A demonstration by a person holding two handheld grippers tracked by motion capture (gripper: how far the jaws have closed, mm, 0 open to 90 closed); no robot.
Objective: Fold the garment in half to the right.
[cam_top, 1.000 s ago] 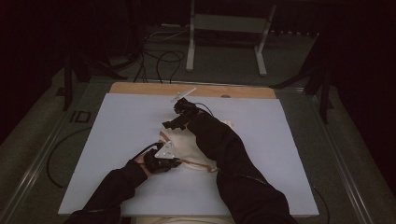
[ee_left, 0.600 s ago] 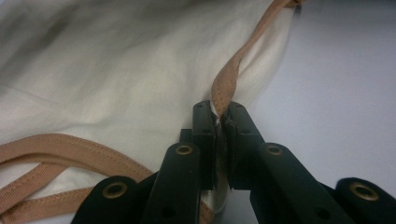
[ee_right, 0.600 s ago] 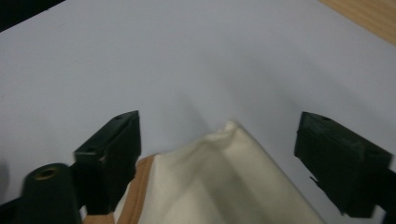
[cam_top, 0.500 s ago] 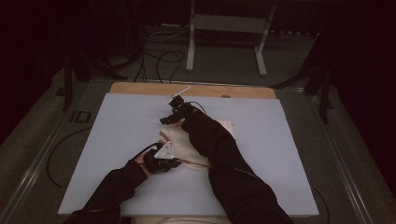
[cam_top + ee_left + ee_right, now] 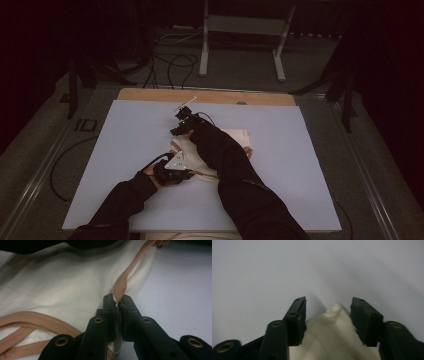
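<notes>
A cream cloth bag (image 5: 235, 142) with tan straps (image 5: 32, 321) lies near the middle of the pale surface (image 5: 125, 150), partly under the person's right forearm.

Left claw (image 5: 186, 175): at the bag's near left edge, held low by the left hand (image 5: 160, 174). In the left gripper view its jaws are closed together on a tan strap (image 5: 120, 286) and a fold of cloth, the strap rising twisted from between them and running off to the far right of that view. More strap loops across the cloth at the lower left of the same view.

Right claw (image 5: 176, 131): at the bag's far left corner, reached across the bag from the right, its cable arching above it. In the right gripper view the jaws stand about half apart and have just been closing; a peaked corner of cream cloth (image 5: 334, 322) sits between them. The left jaw is just beside the cloth; the right one is clear of it, so the cloth is not yet pinched.

Beyond the surface's far edge a strip of bare wood (image 5: 210, 95) shows, then the floor with cables (image 5: 170, 60) and a metal stand (image 5: 240, 30).
</notes>
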